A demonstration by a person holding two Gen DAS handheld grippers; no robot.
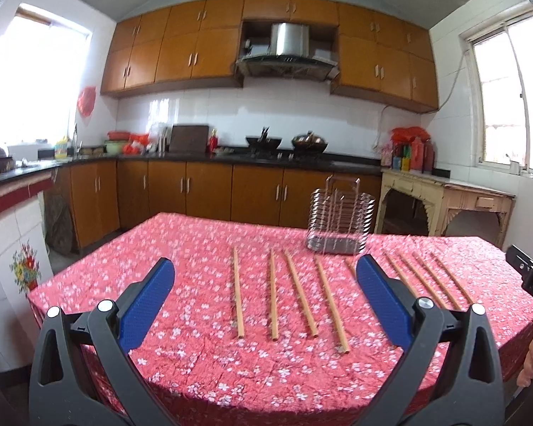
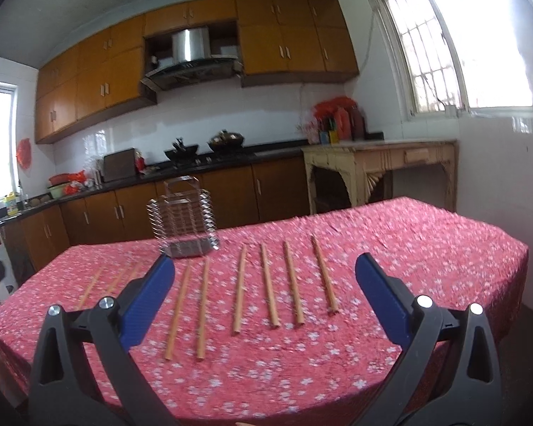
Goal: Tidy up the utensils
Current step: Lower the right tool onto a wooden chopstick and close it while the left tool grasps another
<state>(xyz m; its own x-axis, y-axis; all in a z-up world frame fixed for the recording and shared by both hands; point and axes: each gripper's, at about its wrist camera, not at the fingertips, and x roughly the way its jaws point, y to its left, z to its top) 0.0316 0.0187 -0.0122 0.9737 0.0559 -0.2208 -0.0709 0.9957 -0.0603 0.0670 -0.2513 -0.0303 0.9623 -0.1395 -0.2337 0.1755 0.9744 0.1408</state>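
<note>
Lying in a loose row across the red floral tablecloth [image 1: 195, 319], wooden chopsticks [image 1: 273, 294] point roughly from the near edge toward the far side, each apart from its neighbours. Behind them, toward the far edge of the table, a wire utensil holder [image 1: 339, 222] stands upright with nothing visible inside it; the nearest chopstick tips stop just short of its base.

The left gripper [image 1: 264, 273] hangs over the near part of the table with its blue-padded fingers [image 1: 149, 301] spread wide and nothing between them. The right gripper [image 2: 264, 269] is likewise released and holds nothing, its pads framing the middle sticks of the row.

Beyond the table runs a dark countertop [image 1: 181, 158] over orange-brown cabinets, with two woks [image 1: 263, 141] on the stove under a steel range hood [image 1: 289, 49]. A cream carved side table [image 1: 444, 195] carrying red bottles stands by the window.

The left view shows four sticks between its fingers and more past its right finger, which hides part of one; the other tool's black body [image 1: 529, 273] and a bit of a hand show at its right edge. The right view counts six sticks between its fingers, with the holder [image 2: 184, 225] nearly behind its left finger, and further blurred sticks to the left of it.
</note>
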